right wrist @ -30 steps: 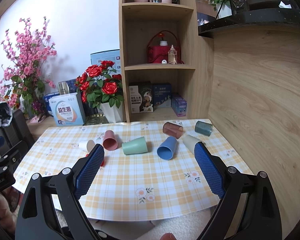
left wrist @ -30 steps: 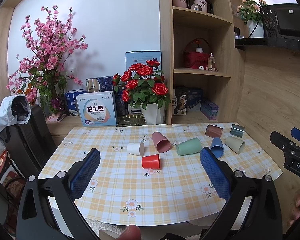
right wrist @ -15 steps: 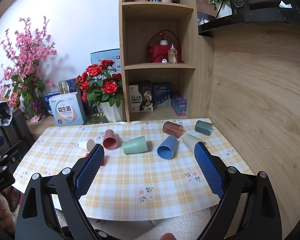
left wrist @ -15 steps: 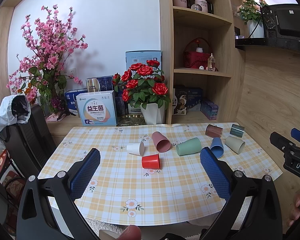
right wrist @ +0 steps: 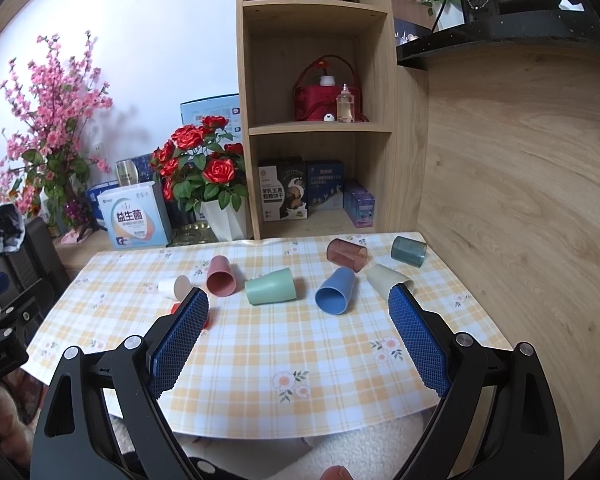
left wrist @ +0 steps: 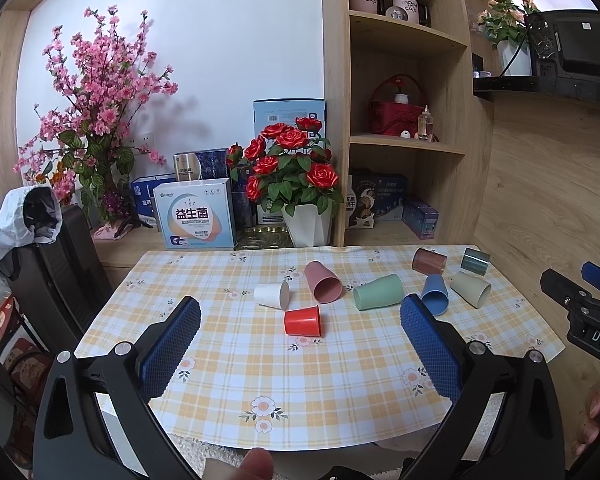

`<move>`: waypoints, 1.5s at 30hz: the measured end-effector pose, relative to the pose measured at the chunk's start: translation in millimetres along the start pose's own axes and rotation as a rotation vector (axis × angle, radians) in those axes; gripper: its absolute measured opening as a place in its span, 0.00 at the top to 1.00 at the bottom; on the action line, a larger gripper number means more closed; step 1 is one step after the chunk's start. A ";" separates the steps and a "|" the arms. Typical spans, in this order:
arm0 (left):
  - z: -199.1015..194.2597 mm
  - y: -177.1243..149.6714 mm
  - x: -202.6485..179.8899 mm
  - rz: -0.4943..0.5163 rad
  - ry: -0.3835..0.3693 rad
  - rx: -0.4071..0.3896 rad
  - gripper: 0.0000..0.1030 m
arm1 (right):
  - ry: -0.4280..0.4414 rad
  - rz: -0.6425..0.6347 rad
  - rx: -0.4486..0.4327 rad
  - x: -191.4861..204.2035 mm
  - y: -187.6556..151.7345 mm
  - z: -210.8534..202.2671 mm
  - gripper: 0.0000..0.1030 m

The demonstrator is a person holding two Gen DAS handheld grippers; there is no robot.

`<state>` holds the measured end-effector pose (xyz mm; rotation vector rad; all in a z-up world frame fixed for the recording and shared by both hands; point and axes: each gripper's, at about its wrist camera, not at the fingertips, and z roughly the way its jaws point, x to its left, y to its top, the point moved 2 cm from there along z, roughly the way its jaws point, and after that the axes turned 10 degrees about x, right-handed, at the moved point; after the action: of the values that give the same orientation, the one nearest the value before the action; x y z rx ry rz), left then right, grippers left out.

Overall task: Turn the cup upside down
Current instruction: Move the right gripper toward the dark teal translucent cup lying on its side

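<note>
Both claws released: we see the left gripper (left wrist: 300, 308) and right gripper (right wrist: 298, 298) spread wide, grasping nothing, low in frame. Red cup (left wrist: 302, 321) lies on its side mid-frame on the checked tablecloth (left wrist: 308, 376), white cup (left wrist: 272, 295) and pink cup (left wrist: 323, 282) just above it.

L gripper (left wrist: 300, 306) held level, jaws spread wide, blue pads (left wrist: 171, 347) apart, nothing btwn them. R gripper (right wrist: 298, 300) same: jaws wide, pads (right wrist: 418, 344) gripping nothing. Both aimed fwd, side by side. Fingertip (left wrist: 258, 462) visible at bottom edge.
</note>
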<state>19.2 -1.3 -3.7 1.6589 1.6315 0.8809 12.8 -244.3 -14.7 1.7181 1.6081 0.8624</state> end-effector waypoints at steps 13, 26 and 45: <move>80.8 17.6 18.9 -0.014 -0.016 0.063 0.05 | 0.040 0.009 0.106 -45.4 -3.1 77.3 0.14; 192.2 10.5 58.0 -0.097 -0.097 0.205 0.05 | -0.026 -0.022 0.320 -106.9 -5.9 206.0 0.14; 279.5 34.5 71.4 -0.166 -0.032 0.271 0.05 | -0.132 -0.298 0.611 -210.6 91.3 398.7 0.14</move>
<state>269.0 72.4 -132.6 1.6734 1.9017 0.5685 379.0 -463.5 -186.3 1.7974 2.1015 0.1046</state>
